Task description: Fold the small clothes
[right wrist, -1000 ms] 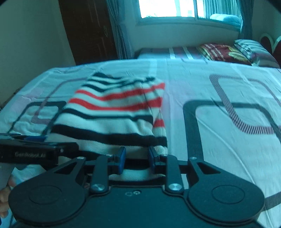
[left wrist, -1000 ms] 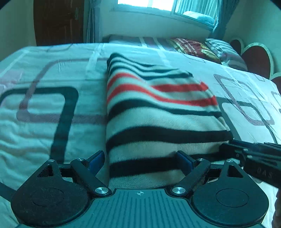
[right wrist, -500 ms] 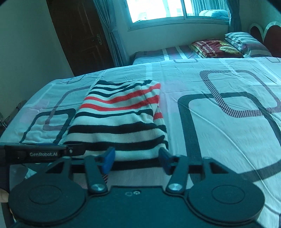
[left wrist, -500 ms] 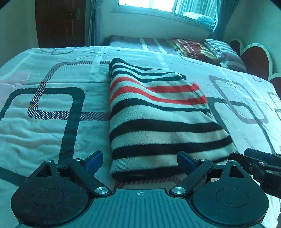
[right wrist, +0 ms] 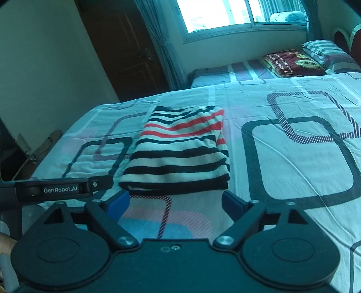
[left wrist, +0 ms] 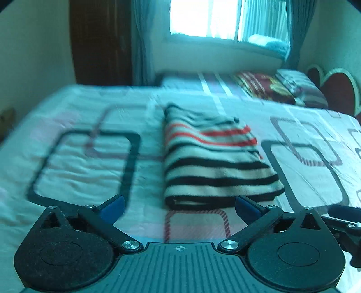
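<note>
Both the left gripper [left wrist: 179, 208] and right gripper [right wrist: 174, 205] are opening on nothing; the striped knit [right wrist: 180, 153], mid-frame, looks soft, light and floppy, best pinched at its near folded corners

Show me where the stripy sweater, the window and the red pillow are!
stripy sweater [right wrist: 180, 155], right wrist view, middle of its folded top.
window [right wrist: 216, 13], right wrist view, bright pane.
red pillow [right wrist: 291, 60], right wrist view, its top face.

You see one folded striped garment [right wrist: 180, 148], two grippers.
Beyond the garment: one red blanket [right wrist: 291, 62], one striped pillow [right wrist: 327, 53], one window [right wrist: 237, 13].
</note>
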